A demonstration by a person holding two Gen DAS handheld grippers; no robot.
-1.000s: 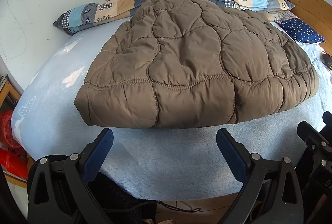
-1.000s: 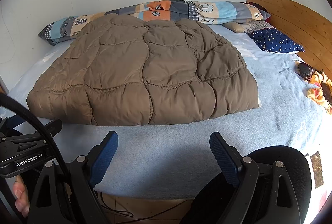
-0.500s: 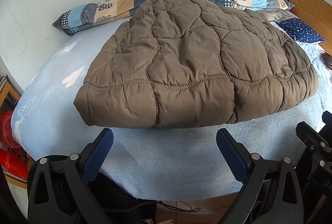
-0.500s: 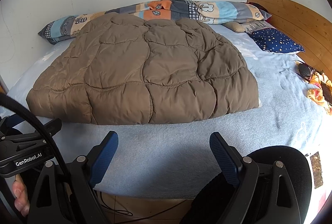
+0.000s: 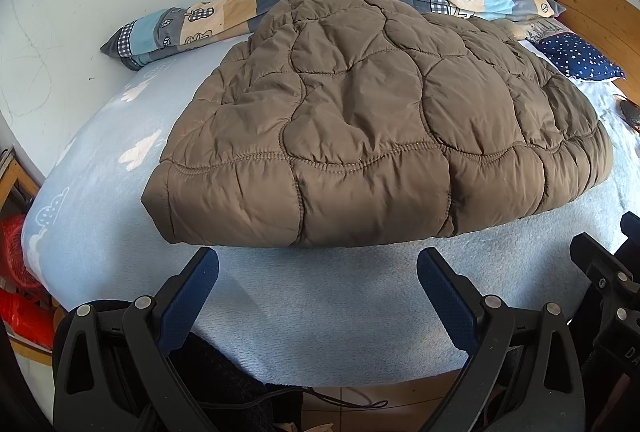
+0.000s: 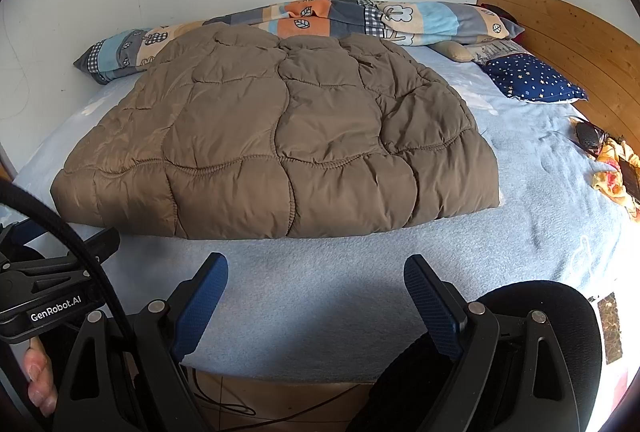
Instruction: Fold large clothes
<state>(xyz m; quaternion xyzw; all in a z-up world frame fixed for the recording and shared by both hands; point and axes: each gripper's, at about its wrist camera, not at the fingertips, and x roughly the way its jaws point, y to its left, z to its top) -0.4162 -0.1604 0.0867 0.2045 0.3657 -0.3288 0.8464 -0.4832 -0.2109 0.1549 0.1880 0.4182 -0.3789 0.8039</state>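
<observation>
Both claws hang wide and empty over the near edge of the bed: the left gripper (image 5: 318, 266) and the right gripper (image 6: 316, 272) each point at bare blue sheet (image 6: 320, 296), close to the coat's hem but not touching it. Just beyond lies the coat (image 6: 280, 136), a brown quilted puffer, spread flat across the mattress with its thick near hem toward the claws and its far end reaching the patchwork quilt (image 6: 360, 18) along the wall. A starred pillow (image 6: 532, 78) sits near the headboard (image 6: 560, 28), well apart from the coat.

By my reading, no fold is under way; this is the pause before a grab. The next move likely calls for each claw to bite one near corner of the hem, deep enough to hold slippery padded cloth, then lift and carry it toward the far end.
</observation>
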